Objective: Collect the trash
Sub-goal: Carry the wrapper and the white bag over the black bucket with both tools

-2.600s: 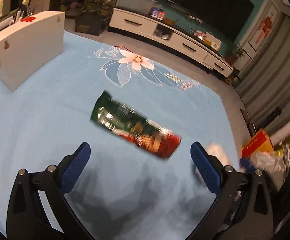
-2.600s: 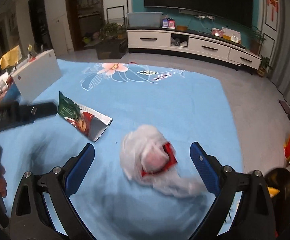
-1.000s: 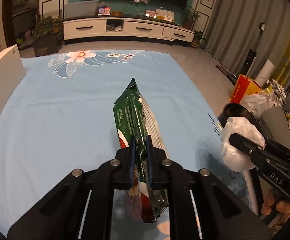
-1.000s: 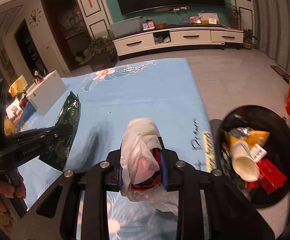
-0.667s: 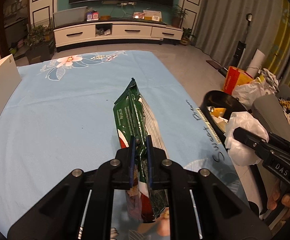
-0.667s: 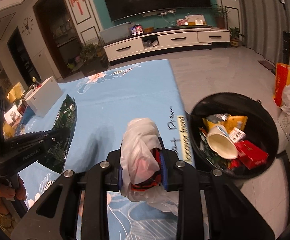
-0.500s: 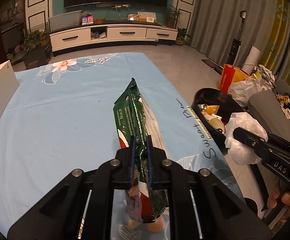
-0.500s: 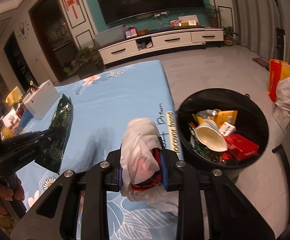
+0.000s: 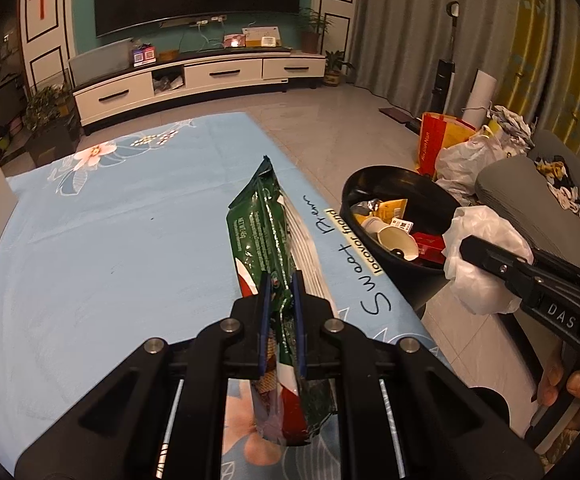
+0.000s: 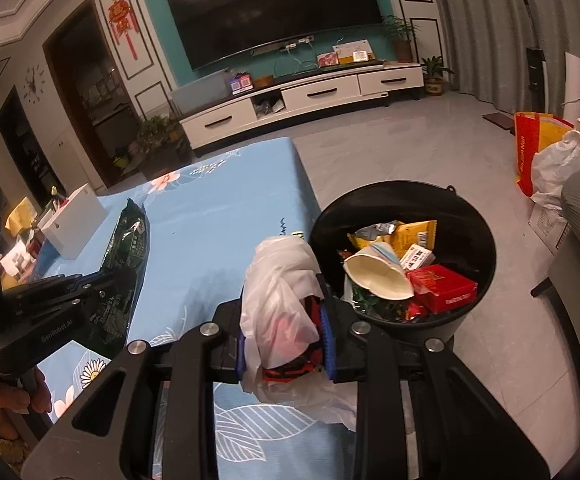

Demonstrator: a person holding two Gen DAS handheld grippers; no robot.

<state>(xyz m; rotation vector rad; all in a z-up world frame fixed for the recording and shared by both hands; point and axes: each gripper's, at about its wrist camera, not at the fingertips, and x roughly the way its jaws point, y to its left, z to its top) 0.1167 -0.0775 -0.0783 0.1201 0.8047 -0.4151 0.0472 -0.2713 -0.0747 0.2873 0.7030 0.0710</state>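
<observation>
My left gripper is shut on a green snack bag and holds it upright above the blue tablecloth; the bag also shows in the right wrist view. My right gripper is shut on a white plastic bag with red trash inside, also seen in the left wrist view. A black trash bin with a paper cup, red box and yellow wrappers stands on the floor just right of the table; it also shows in the left wrist view.
A white box stands on the table's far left. A red-yellow bag and white plastic bags lie on the floor beyond the bin. A grey chair is at the right. A TV cabinet lines the far wall.
Both grippers closed on their trash, lifted it and moved right toward the table edge. The bin has come into fuller view, closer to both.
</observation>
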